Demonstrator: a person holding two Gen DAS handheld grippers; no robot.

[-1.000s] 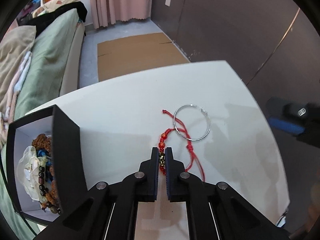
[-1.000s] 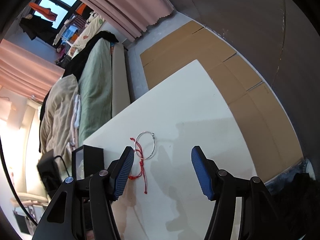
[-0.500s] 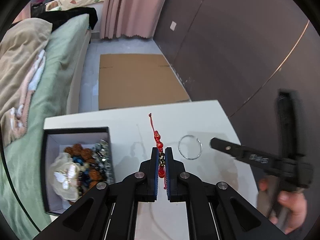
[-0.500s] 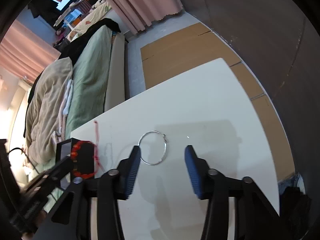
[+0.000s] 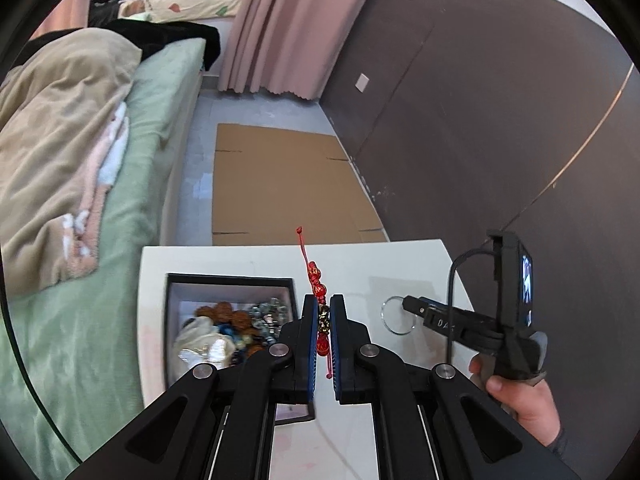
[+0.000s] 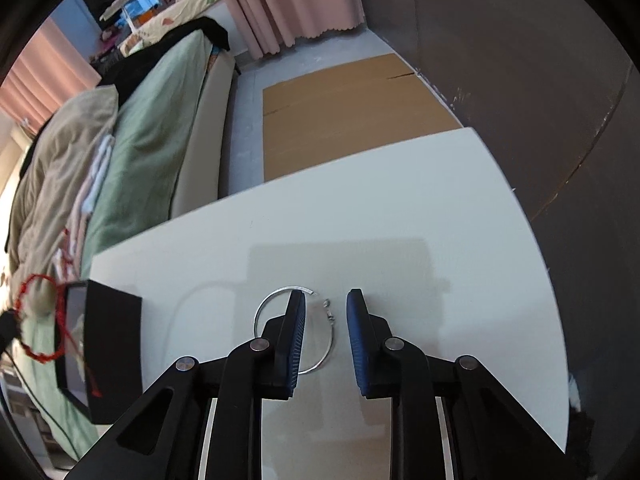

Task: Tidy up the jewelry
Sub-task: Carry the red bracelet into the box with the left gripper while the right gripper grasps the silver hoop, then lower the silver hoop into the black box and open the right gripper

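Note:
My left gripper (image 5: pixel 324 308) is shut on a red beaded string bracelet (image 5: pixel 319 286) and holds it in the air above the table, beside the right edge of an open black jewelry box (image 5: pixel 224 280) full of beads. The bracelet also shows at the left of the right wrist view (image 6: pixel 38 320), next to the box (image 6: pixel 116 344). A silver bangle (image 6: pixel 276 300) lies on the white table (image 6: pixel 400 208). My right gripper (image 6: pixel 325 300) is open and low over the bangle, its jaws astride the ring's right side. The bangle also shows in the left wrist view (image 5: pixel 396 330).
A bed with green and beige covers (image 5: pixel 80 160) runs along the table's left side. Flat cardboard (image 5: pixel 288 184) lies on the floor beyond the table. A dark wall (image 5: pixel 500 120) stands to the right.
My left gripper has lifted the red bracelet off the table and carried it left toward the box. My right gripper has come down over the bangle and its jaws have narrowed.

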